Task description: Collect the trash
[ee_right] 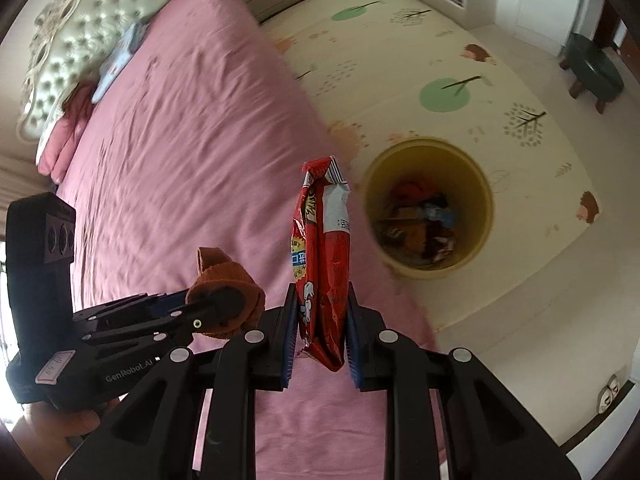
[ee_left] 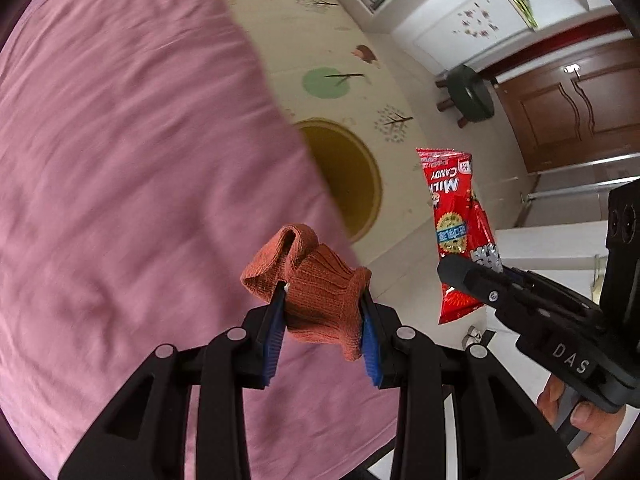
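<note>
I am holding both grippers steeply nose-down above the edge of the pink bedsheet [ee_right: 168, 152], side by side and near each other. The left gripper [ee_left: 324, 312] is pinching a crumpled rust-orange knitted sock [ee_left: 316, 280] between its blue pads [ee_left: 276, 336]; the jaws are standing only partly apart, pressed onto the bunched fabric, which is bulging up above the fingertips and drooping a little below the right pad. The right gripper [ee_right: 322, 320] is clamping a red milk candy wrapper [ee_right: 324, 248] near its lower end, with jaws set narrow against the thin packet; the wrapper is standing nearly upright out of the fingers, its crimped top tilting slightly. From the left wrist camera I am seeing the wrapper [ee_left: 456, 216] hanging over the floor with the right gripper [ee_left: 480, 280] gripping it from the lower right, and a hand [ee_left: 580, 412] wrapped round the handle beneath. The yellow trash bin [ee_right: 476, 184] is sitting on the patterned play mat [ee_right: 532, 152] just beside the bed, ahead and to the right of the wrapper, already holding mixed rubbish. A dark green stool [ee_right: 596, 68] is standing well apart, near the far wall.
</note>
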`<state>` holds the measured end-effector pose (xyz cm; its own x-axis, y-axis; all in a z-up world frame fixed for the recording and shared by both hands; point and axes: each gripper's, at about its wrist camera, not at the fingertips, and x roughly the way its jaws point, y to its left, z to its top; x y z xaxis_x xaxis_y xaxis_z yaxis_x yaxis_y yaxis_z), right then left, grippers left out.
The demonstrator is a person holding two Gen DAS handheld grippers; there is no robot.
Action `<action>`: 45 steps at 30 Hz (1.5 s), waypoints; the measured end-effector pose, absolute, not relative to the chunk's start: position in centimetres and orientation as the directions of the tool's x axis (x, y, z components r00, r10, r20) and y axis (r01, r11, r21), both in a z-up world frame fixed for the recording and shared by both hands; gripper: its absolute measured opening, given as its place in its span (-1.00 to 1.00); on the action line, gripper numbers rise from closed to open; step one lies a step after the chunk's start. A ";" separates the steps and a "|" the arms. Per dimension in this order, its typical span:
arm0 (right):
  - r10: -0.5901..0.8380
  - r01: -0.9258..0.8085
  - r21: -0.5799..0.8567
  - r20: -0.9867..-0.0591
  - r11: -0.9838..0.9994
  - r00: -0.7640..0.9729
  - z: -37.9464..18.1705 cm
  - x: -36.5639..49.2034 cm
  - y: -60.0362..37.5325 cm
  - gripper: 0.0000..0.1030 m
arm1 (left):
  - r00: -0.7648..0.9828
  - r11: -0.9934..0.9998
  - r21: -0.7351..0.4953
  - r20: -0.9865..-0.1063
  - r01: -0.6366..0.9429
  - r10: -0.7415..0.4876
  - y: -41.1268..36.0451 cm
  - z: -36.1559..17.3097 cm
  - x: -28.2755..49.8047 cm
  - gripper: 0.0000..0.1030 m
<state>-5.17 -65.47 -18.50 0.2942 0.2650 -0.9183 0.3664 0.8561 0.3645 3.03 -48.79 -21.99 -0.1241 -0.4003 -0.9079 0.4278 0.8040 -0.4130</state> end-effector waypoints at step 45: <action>0.211 0.444 0.351 -0.919 0.825 0.334 -19.0 -2.0 -77.5 -0.16 | -0.123 0.783 -0.408 -0.909 0.469 -0.399 -60.0 -22.2 10.6 0.57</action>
